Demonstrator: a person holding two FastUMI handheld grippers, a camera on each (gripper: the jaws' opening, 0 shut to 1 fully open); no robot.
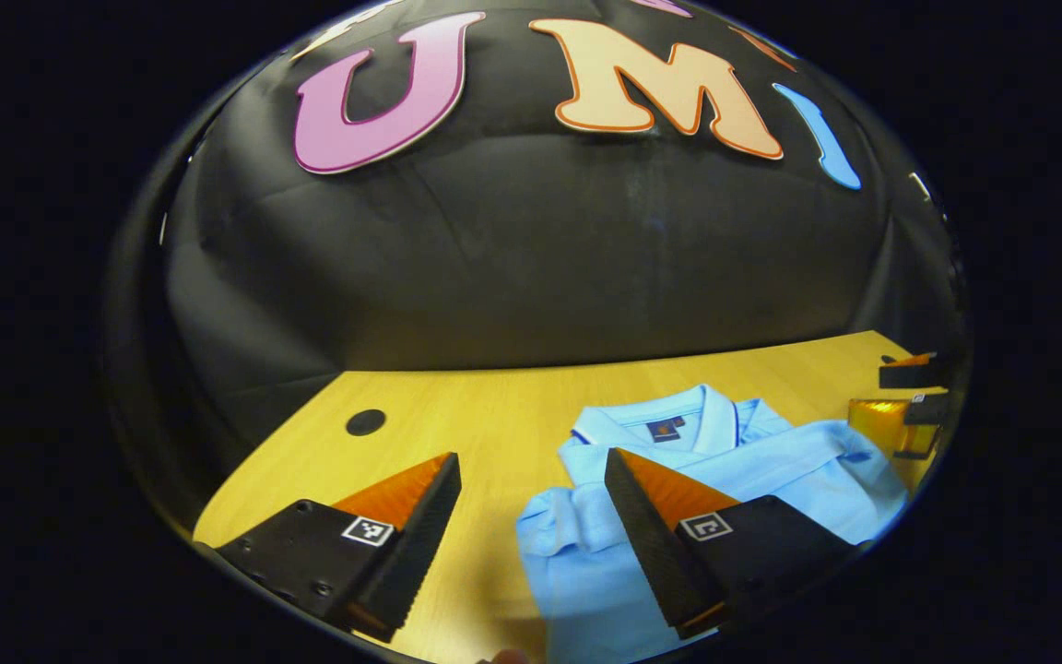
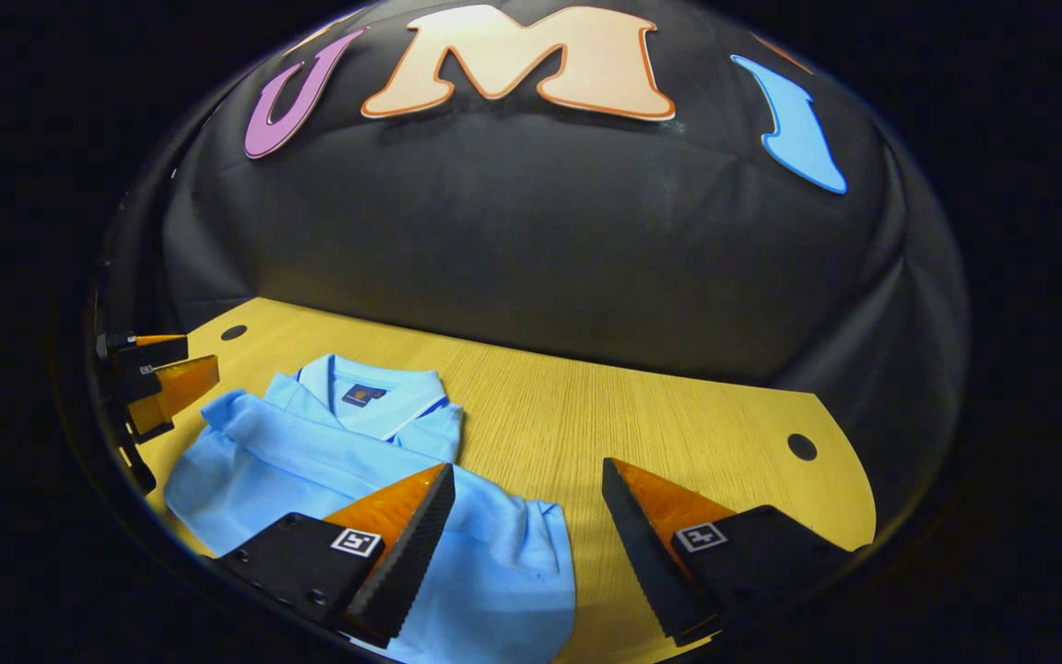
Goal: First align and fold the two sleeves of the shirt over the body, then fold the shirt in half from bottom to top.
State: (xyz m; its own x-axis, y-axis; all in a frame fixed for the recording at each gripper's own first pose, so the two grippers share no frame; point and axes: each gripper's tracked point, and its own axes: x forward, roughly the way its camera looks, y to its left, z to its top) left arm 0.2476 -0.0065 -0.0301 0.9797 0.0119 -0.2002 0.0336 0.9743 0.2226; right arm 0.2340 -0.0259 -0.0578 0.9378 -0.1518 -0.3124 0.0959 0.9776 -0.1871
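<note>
A light blue polo shirt [image 1: 771,461] lies on the wooden table [image 1: 457,406] with its collar toward the wall. One sleeve is laid across the body below the collar. My left gripper [image 1: 531,455] hovers open over the shirt's left edge with nothing between its fingers. In the right gripper view the shirt [image 2: 291,461] lies at the lower left, and my right gripper [image 2: 527,465] stands open above its right edge, holding nothing. The right gripper [image 1: 909,406] also appears at the far right of the left gripper view. The left gripper [image 2: 162,378] appears at the far left of the right gripper view.
The table [image 2: 642,406] runs back to the black cloth wall. A round cable hole [image 1: 365,421] sits near one back corner, and two more holes [image 2: 803,446] [image 2: 233,332] lie near the table's far edge. Bare wood lies either side of the shirt.
</note>
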